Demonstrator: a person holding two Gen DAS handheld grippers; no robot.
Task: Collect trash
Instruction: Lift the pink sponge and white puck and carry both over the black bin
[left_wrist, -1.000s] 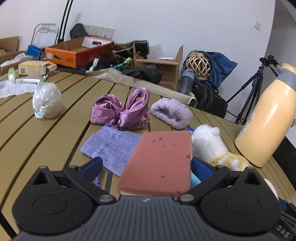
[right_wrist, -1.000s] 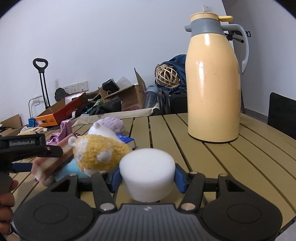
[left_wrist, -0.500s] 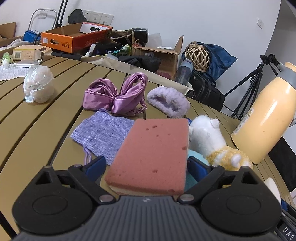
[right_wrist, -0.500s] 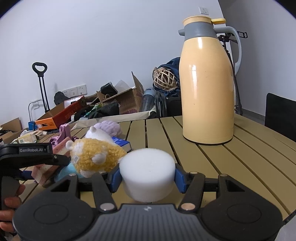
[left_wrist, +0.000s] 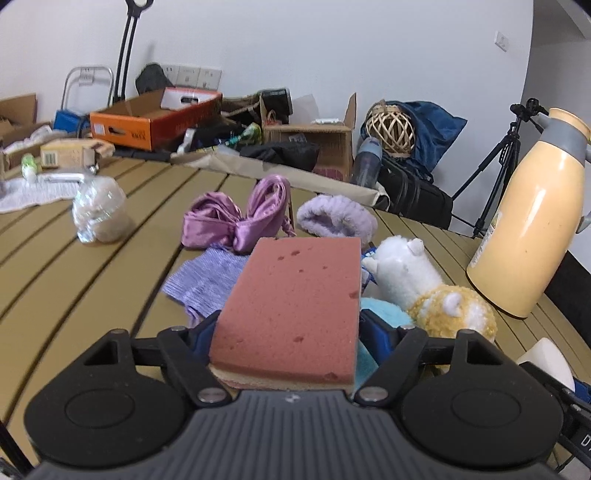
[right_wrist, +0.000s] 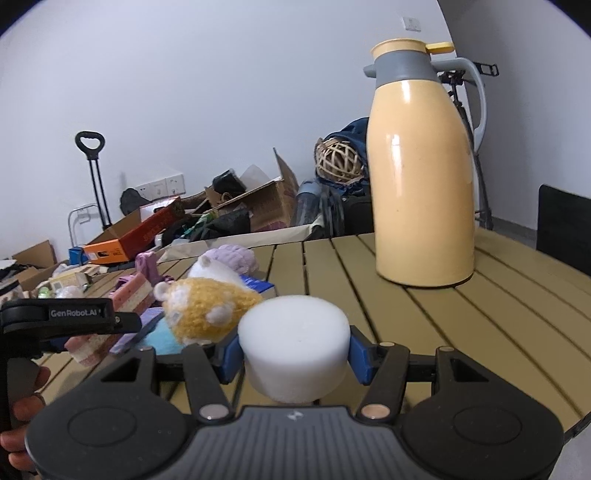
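Carrying is the step in hand — the left gripper (left_wrist: 286, 328) is clamped on a pink sponge (left_wrist: 291, 306), the right gripper (right_wrist: 294, 349) on a white foam puck (right_wrist: 294, 352); a bin, unseen, must be found — perhaps beyond 12 o'clock.

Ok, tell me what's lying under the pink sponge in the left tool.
Under the pink sponge a light-blue plush patch and lilac knit cloth show; its underside and the table directly below are hidden.
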